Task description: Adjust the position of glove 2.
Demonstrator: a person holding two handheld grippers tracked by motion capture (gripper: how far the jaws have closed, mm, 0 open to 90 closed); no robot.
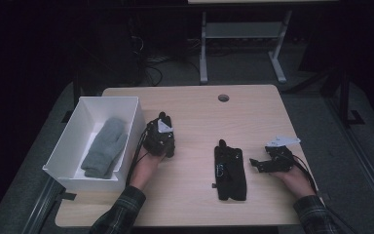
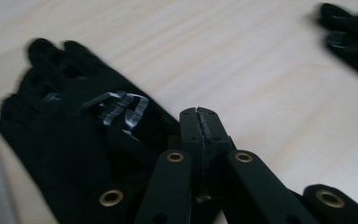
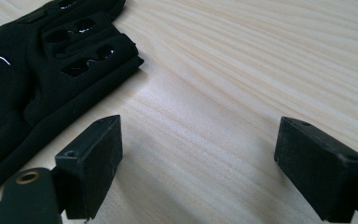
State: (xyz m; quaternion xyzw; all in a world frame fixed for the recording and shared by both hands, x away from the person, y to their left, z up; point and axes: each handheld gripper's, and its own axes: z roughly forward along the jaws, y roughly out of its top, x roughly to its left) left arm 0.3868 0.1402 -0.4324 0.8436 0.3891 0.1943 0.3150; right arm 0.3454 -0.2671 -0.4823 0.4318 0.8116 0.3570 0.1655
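Note:
A black glove (image 1: 230, 170) lies flat on the wooden table (image 1: 195, 112) between my two hands. My right gripper (image 1: 255, 165) rests just right of it, open, with nothing between the pads (image 3: 91, 163). The right gripper view has that glove (image 3: 51, 70) at the upper left, clear of the jaws. My left gripper (image 1: 164, 118) stands beside the white box (image 1: 109, 99). Its jaws (image 2: 199, 116) are shut together with no cloth visible between the tips. A black glove (image 2: 74, 140) with a grey strap lies just left of and under them. A grey mitten (image 1: 104, 146) lies inside the box.
The box sits at the table's left edge. A round cable hole (image 1: 223, 98) is at the back middle. Another blurred black shape (image 2: 349, 37) lies far off at the upper right of the left gripper view. Table legs (image 1: 203, 48) stand behind on the floor.

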